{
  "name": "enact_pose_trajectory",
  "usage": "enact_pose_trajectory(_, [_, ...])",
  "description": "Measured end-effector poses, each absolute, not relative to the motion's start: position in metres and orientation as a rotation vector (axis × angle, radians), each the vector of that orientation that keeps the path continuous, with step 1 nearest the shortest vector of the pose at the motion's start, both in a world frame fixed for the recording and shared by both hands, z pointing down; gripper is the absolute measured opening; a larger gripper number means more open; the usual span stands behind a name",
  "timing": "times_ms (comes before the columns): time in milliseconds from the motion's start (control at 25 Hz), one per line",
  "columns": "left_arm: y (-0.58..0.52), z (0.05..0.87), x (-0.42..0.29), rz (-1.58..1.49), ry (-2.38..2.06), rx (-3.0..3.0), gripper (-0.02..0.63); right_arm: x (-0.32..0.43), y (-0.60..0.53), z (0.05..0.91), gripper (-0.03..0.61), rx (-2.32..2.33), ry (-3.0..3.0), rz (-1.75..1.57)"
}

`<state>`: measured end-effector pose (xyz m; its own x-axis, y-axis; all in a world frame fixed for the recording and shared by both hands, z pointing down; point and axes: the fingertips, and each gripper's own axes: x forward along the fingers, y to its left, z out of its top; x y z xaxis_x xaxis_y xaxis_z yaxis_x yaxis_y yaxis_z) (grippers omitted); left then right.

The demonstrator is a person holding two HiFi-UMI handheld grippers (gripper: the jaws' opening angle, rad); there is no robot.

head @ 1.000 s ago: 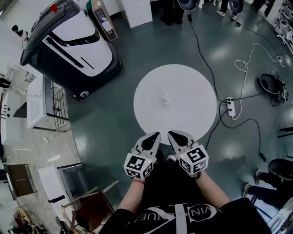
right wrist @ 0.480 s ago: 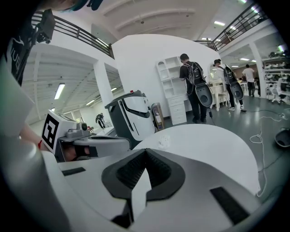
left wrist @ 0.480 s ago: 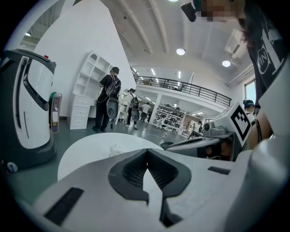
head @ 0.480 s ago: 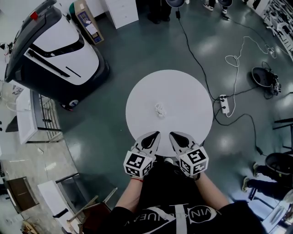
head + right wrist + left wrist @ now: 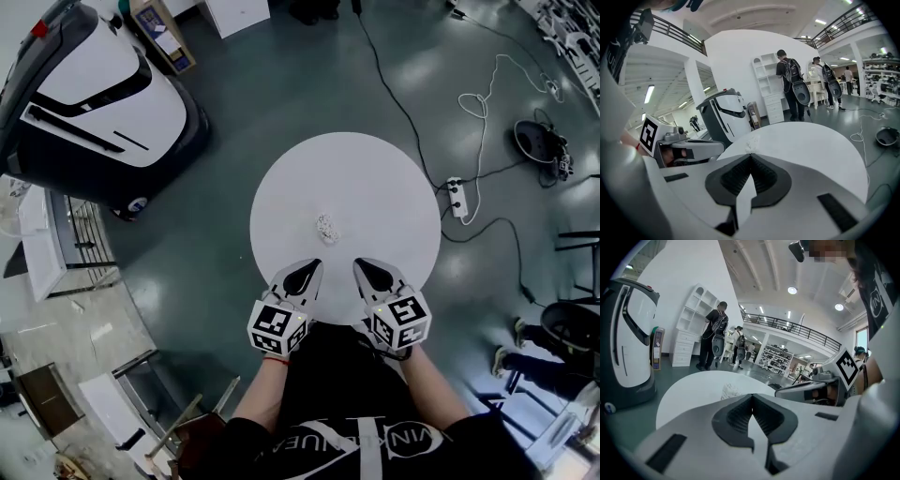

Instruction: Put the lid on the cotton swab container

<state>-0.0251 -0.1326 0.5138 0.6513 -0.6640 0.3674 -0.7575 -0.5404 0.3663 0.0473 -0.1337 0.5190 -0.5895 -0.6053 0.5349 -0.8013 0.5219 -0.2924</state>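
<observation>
Ahead, cotton swab container point(image 5: 326, 226), apart from closed fingers point(image 5: 302, 277)

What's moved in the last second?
The left gripper and right gripper, earlier at the table's near edge, now reach over it toward the cotton swab container. Nothing was grasped. Their fingers stayed closed and empty; the container stayed mid-table.

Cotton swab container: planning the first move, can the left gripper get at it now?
Probably yes: only bare table lies between the left gripper and the container, though its jaws are together and would have to open first.
</observation>
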Motion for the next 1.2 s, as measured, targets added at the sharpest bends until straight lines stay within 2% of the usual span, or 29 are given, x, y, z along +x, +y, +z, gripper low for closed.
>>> enact_pose_trajectory(680, [-0.182, 0.555, -0.033, 0.312, -1.073, 2.320, 0.006, 0.071, -0.200, 0.562, 0.002, 1.256, -2.287, 0.794])
enact_pose_trajectory(1200, [-0.192, 0.565, -0.031, 0.360, -1.035, 2.352, 0.006, 0.069, -0.217, 0.556, 0.002, 1.254, -2.359, 0.747])
